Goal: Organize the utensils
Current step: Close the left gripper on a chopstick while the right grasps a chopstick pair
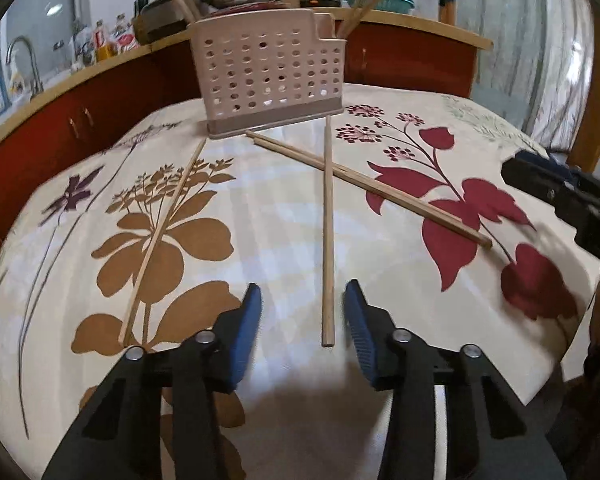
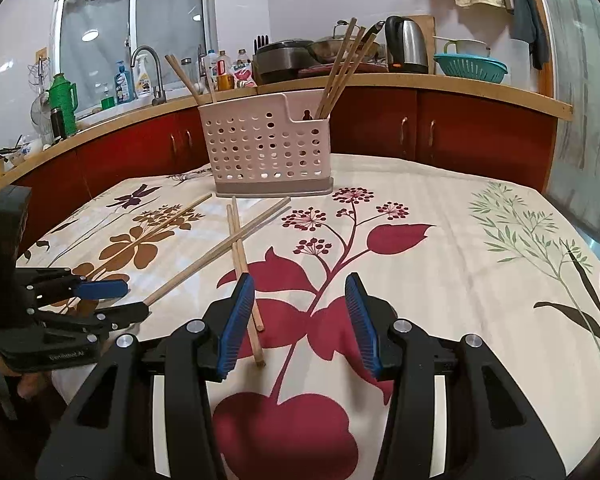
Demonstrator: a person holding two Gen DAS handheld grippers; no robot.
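Observation:
A beige perforated utensil holder (image 1: 272, 80) (image 2: 266, 148) stands at the far side of the table, with chopsticks (image 2: 340, 68) upright in both its ends. Several wooden chopsticks lie loose in front of it: one single (image 1: 328, 232) pointing at my left gripper, a pair (image 1: 372, 188) crossing it to the right, and one (image 1: 162, 236) to the left. My left gripper (image 1: 302, 320) is open and empty, its near chopstick end between the fingers. My right gripper (image 2: 298, 316) is open and empty, over the pair's near ends (image 2: 256, 332).
The table wears a cream floral cloth (image 2: 440, 240). Behind it runs a red cabinet counter (image 2: 420, 120) with a kettle (image 2: 406, 46), pans, a teal colander (image 2: 470, 66), bottles and a sink faucet (image 2: 148, 72). The right gripper shows at the left view's right edge (image 1: 560, 196).

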